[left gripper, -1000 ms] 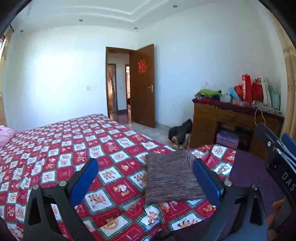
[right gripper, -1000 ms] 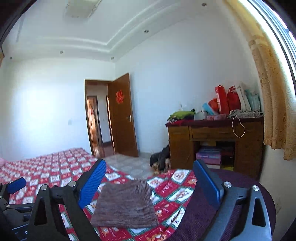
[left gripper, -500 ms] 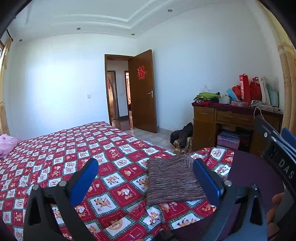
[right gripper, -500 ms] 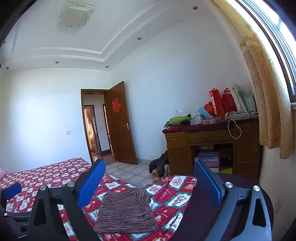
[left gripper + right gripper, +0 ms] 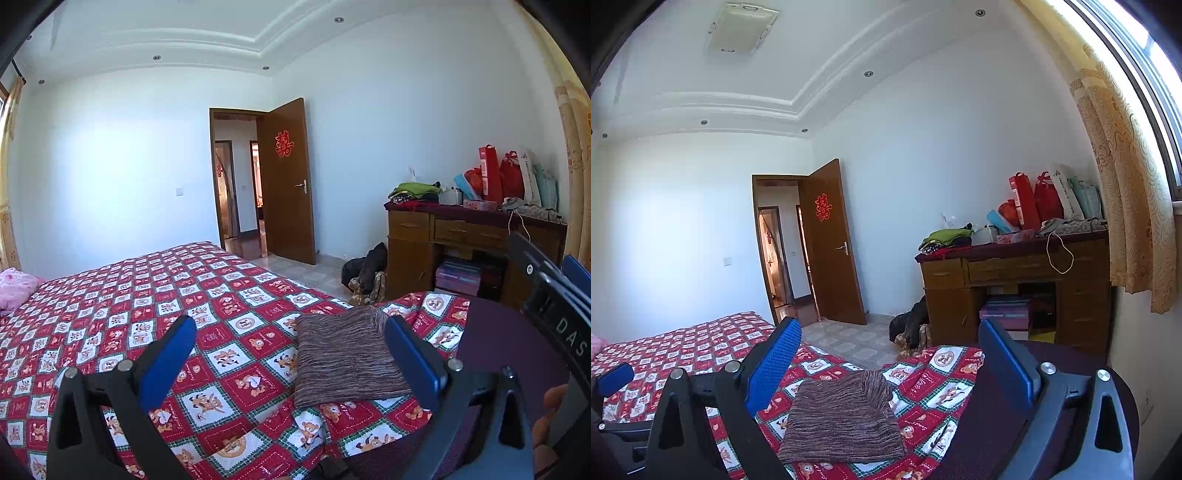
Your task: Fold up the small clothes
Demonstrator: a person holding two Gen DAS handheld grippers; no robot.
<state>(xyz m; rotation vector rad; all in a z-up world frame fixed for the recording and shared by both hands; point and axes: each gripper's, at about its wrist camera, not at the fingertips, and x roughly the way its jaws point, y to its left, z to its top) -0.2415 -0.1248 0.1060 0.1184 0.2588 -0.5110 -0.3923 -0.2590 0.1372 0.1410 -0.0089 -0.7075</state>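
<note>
I hold the left tongs (image 5: pixel 291 363) spread wide and empty above the bed (image 5: pixel 122 317), and I judge the fold finished, so the step in hand is backing off cleanly: lift straight, keep both pairs apart, and let nothing brush the cloth. The folded brown knit garment (image 5: pixel 343 360) lies flat on the red cartoon bedspread near the bed's corner, below and ahead of these tongs, closer to their right finger, not touched. To its right sits a dark purple surface (image 5: pixel 491 332). My right tongs (image 5: pixel 890 373) gape wide too, holding nothing; the garment (image 5: pixel 842 421) rests beneath their gap, apart.
</note>
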